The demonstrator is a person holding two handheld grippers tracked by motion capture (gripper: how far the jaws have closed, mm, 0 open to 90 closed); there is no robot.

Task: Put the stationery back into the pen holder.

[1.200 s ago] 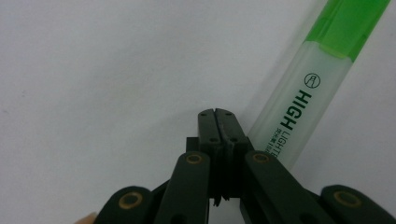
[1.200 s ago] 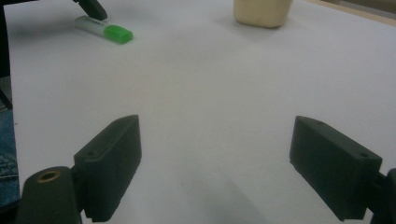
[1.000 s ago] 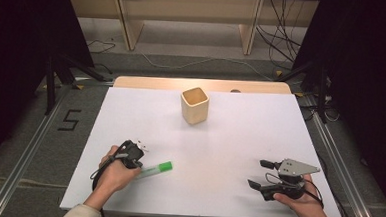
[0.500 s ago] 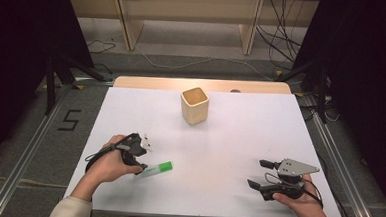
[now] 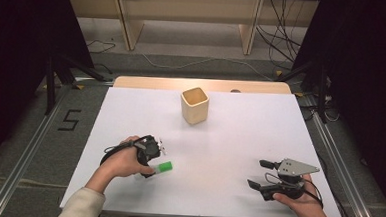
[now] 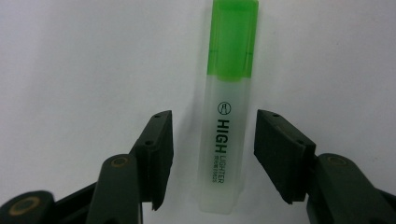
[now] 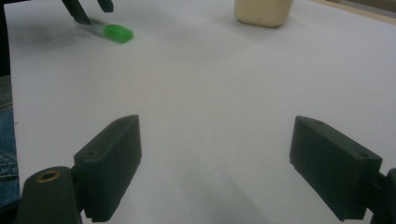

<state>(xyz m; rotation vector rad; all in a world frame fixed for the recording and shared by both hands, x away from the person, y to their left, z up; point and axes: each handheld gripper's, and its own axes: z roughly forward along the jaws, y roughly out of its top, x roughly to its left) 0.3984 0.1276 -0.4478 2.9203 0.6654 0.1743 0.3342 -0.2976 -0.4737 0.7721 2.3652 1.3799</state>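
Green-capped translucent plastic highlighter (image 6: pixel 228 116) is lying flat on the white table (image 5: pixel 239 146), near my front-left edge. My left gripper (image 6: pixel 212 154) straddles its barrel, jaws just closing but not touching yet, lined up square for a clean pinch I'd guess. Long axis runs straight ahead between the jaws, cap end (image 5: pixel 165 166) pointing away to the right. My right gripper (image 5: pixel 257 174) rests wide open, empty, well apart.

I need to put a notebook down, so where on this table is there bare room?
The white table is bare between the wooden cup and the right gripper, and along its far right side. It is crowded near-left, where the left gripper straddles the green highlighter.
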